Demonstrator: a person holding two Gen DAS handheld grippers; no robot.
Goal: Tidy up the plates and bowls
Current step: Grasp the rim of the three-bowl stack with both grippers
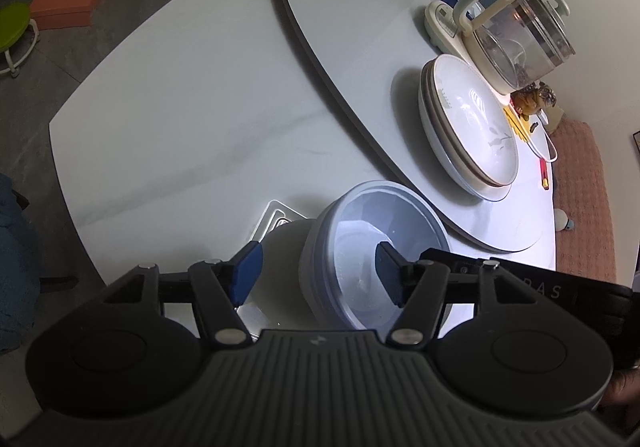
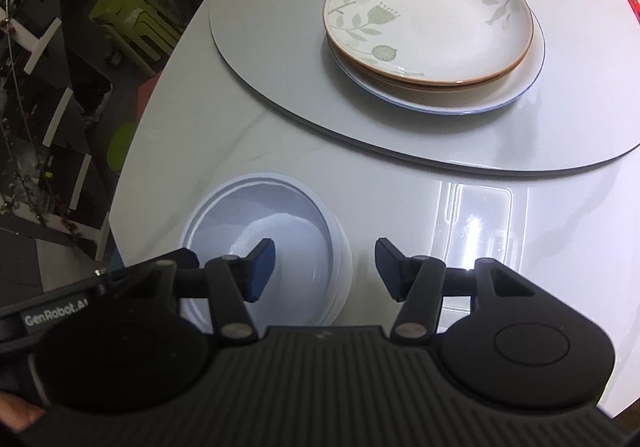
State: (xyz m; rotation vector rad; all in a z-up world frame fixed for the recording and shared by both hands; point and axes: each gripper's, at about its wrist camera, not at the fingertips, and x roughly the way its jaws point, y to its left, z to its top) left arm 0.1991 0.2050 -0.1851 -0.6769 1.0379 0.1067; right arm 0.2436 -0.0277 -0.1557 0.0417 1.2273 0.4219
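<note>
The left gripper [image 1: 316,273] is spreading its jaws around the near rim of the stacked white bowls [image 1: 372,247]; the right gripper [image 2: 325,271] is gaping likewise, bowls at its left finger. Judging by this, bowl-gathering is underway; next, pinching the rim, then carrying toward the plate stack [image 2: 432,31] ahead.

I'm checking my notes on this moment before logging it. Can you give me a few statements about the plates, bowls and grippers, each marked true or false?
1. The plate stack sits on the turntable. True.
2. The top plate has a leaf pattern. True.
3. The left gripper is shut on a plate. False: it is open, straddling the rim of the white bowls.
4. The white bowls sit on the turntable. False: they sit on the table, beside it.
5. The right gripper is open. True.
</note>
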